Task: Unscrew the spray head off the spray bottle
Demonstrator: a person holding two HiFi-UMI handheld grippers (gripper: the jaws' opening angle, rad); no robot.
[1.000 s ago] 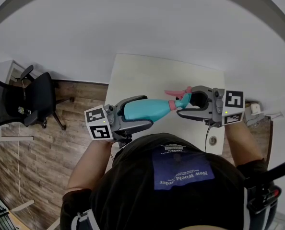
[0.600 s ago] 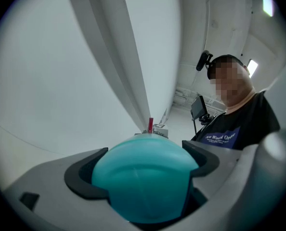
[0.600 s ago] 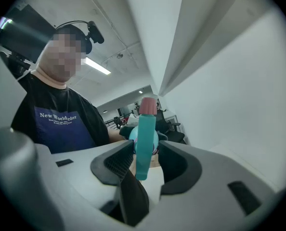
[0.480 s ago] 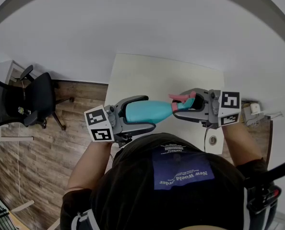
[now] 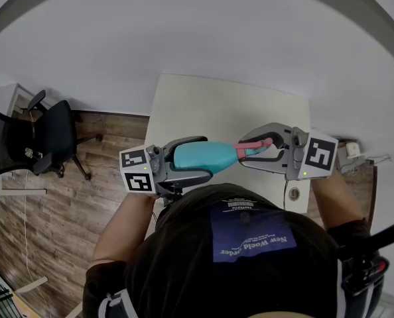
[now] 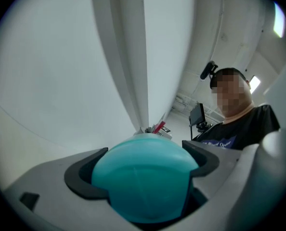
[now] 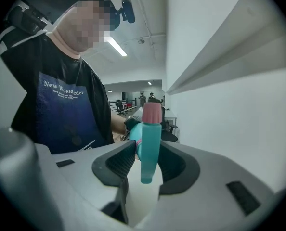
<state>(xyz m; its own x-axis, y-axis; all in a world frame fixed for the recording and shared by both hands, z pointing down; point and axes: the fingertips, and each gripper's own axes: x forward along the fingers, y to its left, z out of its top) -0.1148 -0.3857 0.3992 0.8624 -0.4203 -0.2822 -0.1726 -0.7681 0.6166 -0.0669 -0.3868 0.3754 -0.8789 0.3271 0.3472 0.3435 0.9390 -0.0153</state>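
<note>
Teal plastic spray bottle (image 5: 200,156) lies level in the air above the white table top (image 5: 217,105), with its base to the left and its neck to the right. The left gripper (image 5: 207,156) is clamped on the rounded body near the base, its dark pads hugging both sides in the left gripper view. The right gripper (image 7: 148,163) is closing its jaws around the teal spray head with the pink nozzle (image 7: 150,134). The head stands between the pads, which sit just beside its flanks and, by my judgement, do not yet press on it. The step in hand is taking hold of the head for a turn. Next, the right jaws must bite firmly and then twist about the bottle's long axis, while the left gripper keeps the body from turning along.
</note>
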